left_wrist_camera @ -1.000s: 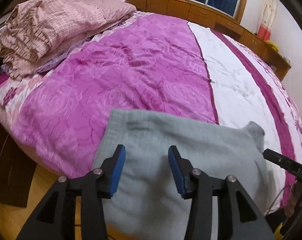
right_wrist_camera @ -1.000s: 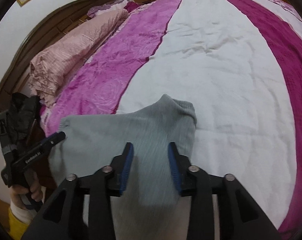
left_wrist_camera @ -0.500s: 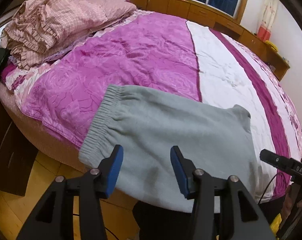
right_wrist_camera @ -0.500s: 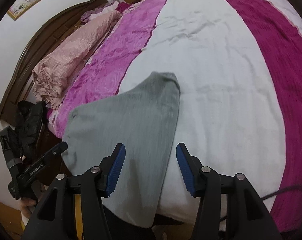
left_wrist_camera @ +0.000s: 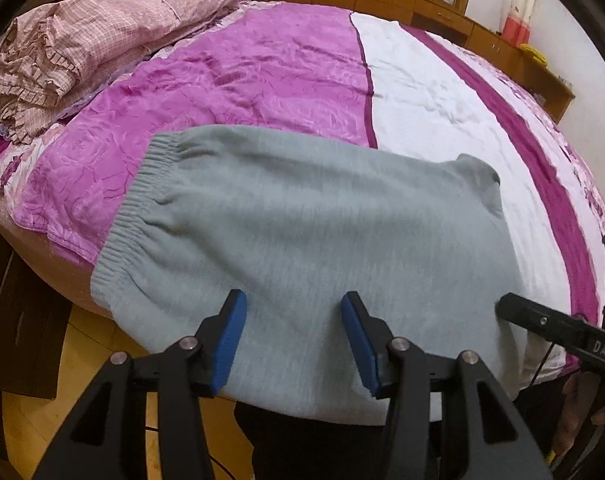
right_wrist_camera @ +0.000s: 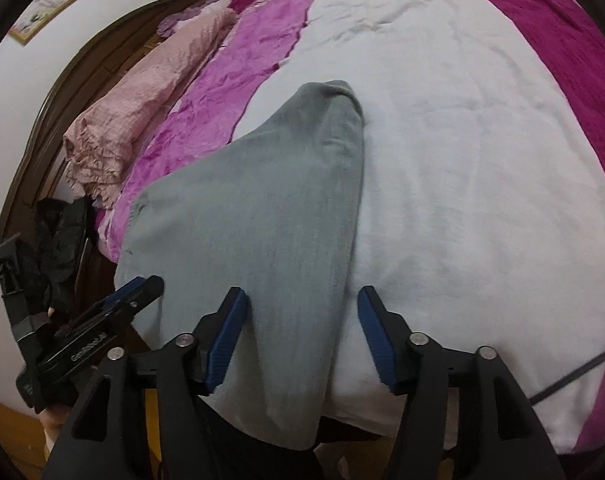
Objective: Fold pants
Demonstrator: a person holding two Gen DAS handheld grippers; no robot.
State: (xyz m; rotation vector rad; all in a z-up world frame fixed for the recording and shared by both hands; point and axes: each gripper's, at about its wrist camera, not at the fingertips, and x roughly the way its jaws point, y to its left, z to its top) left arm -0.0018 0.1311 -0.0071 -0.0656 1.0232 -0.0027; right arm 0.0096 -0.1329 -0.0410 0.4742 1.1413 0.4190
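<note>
Folded grey knit pants (left_wrist_camera: 302,240) overhang the round bed's (left_wrist_camera: 442,92) near edge. Left hand-held gripper (left_wrist_camera: 293,340) released; right hand-held gripper (right_wrist_camera: 302,334) opening, pads clear. Risk: overhanging fabric slides floorward.

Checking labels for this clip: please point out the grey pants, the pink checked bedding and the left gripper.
grey pants (left_wrist_camera: 310,240), left wrist view, middle of the fabric.
pink checked bedding (left_wrist_camera: 102,36), left wrist view, top of the pile.
left gripper (left_wrist_camera: 294,340), left wrist view, midway between the blue pads.
</note>
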